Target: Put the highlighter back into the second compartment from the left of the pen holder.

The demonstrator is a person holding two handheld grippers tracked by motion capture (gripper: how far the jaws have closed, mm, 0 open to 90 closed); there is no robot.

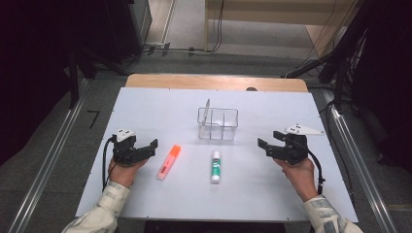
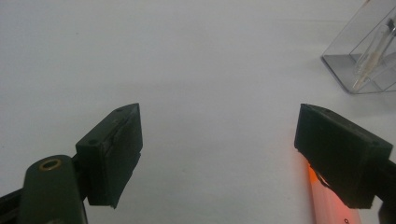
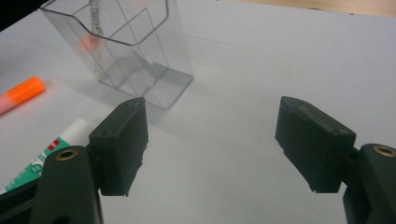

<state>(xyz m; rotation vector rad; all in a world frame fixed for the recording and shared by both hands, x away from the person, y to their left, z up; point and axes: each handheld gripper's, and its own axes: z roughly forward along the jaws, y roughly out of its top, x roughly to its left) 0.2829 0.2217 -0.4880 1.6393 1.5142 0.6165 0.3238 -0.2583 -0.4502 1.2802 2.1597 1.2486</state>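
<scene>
A clear plastic organiser (image 1: 218, 124) stands at the middle of the white table (image 1: 160, 102), with a pen (image 1: 206, 110) upright in its left compartment. In front of it lie an orange highlighter (image 1: 168, 161) and a white-and-green glue stick (image 1: 215, 166). My left gripper (image 1: 149, 148) rests open at the left, just left of the highlighter (image 2: 329, 203). My right gripper (image 1: 265, 146) rests open at the right, apart from the glue stick (image 3: 46, 151). Both are empty. The organiser (image 3: 126, 56) and highlighter (image 3: 21, 95) lie ahead in the right gripper view, the organiser (image 2: 362, 56) far right in the left one.
A wooden strip (image 1: 216, 81) runs along the table's far edge. Metal rails (image 1: 53, 155) flank the table on the floor at both sides. Cables (image 1: 184, 48) and dark equipment stand beyond the far end.
</scene>
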